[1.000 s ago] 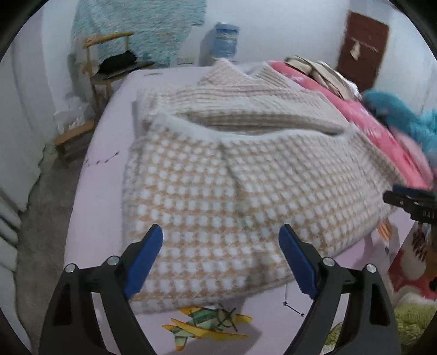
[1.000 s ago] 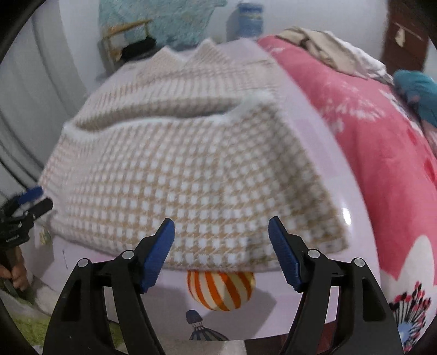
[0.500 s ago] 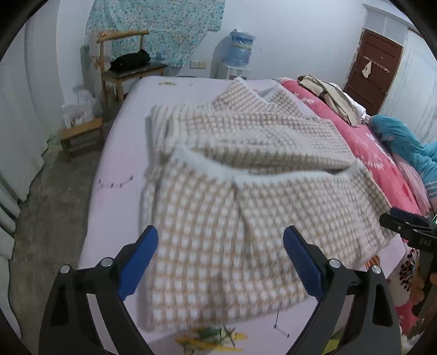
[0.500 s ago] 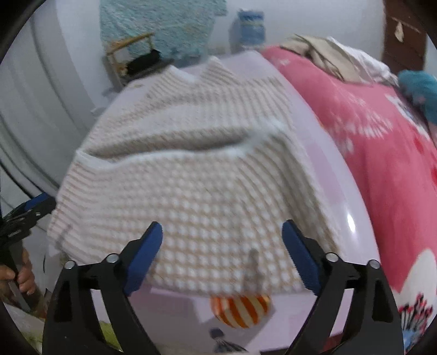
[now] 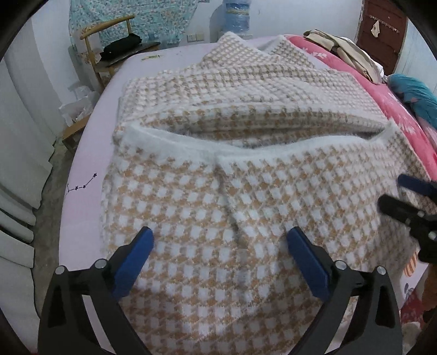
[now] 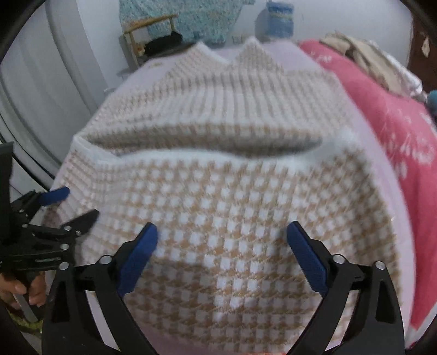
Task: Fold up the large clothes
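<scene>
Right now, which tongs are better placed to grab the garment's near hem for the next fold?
Neither clearly: left tongs and right tongs both hover over the near part of the checked garment, still opening, pads off the fabric. A wide hem likely needs both.

My right view is smeared, so the checked garment [image 6: 232,218] loses its weave there. Its near hem runs off the bottom edge. The other gripper [image 5: 409,207] is blurred and cropped; a hand [image 6: 19,289], perhaps gripping its handle, is half cut off.

A home bedroom: a bed [image 5: 82,207] with a lilac sheet, a pink quilt [image 5: 404,109], a wooden chair [image 5: 92,46] and a water dispenser bottle [image 5: 236,13] by the wall.
</scene>
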{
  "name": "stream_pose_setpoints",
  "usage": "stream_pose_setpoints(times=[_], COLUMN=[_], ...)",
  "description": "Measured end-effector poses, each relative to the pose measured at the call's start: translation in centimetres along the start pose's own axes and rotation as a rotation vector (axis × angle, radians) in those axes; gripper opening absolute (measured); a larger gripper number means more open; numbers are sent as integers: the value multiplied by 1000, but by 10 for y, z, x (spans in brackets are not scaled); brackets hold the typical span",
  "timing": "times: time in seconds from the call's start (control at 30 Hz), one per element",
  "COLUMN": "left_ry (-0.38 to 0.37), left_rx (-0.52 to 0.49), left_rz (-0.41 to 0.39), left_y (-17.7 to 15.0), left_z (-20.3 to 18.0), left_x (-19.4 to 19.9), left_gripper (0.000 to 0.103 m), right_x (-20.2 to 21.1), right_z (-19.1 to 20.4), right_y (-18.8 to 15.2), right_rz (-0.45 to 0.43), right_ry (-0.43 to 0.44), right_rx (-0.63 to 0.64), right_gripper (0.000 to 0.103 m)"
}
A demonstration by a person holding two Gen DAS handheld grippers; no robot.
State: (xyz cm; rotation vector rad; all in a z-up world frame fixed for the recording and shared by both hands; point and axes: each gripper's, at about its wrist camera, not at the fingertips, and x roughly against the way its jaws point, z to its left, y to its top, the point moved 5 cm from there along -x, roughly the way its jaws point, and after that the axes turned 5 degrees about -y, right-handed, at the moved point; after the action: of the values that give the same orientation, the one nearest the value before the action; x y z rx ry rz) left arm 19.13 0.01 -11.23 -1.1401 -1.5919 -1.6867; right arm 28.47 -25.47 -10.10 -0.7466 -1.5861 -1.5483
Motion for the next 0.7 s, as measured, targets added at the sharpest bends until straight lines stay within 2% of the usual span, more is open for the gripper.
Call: stream_pose_setpoints(times=[0.13,0.7], left_ry=[16,25], left_rx=[1,7], left_rz=[-6,-12], left_y=[0,0], left_z=[0,-2], left_x=[-1,-1], left_gripper=[98,98], right_x=[-4,-7], right_z=[-4,-7], right_y=[-2,3], right_rz=[9,28], right_ry=[37,37], right_rx=[-33,-51], right_gripper=[95,96])
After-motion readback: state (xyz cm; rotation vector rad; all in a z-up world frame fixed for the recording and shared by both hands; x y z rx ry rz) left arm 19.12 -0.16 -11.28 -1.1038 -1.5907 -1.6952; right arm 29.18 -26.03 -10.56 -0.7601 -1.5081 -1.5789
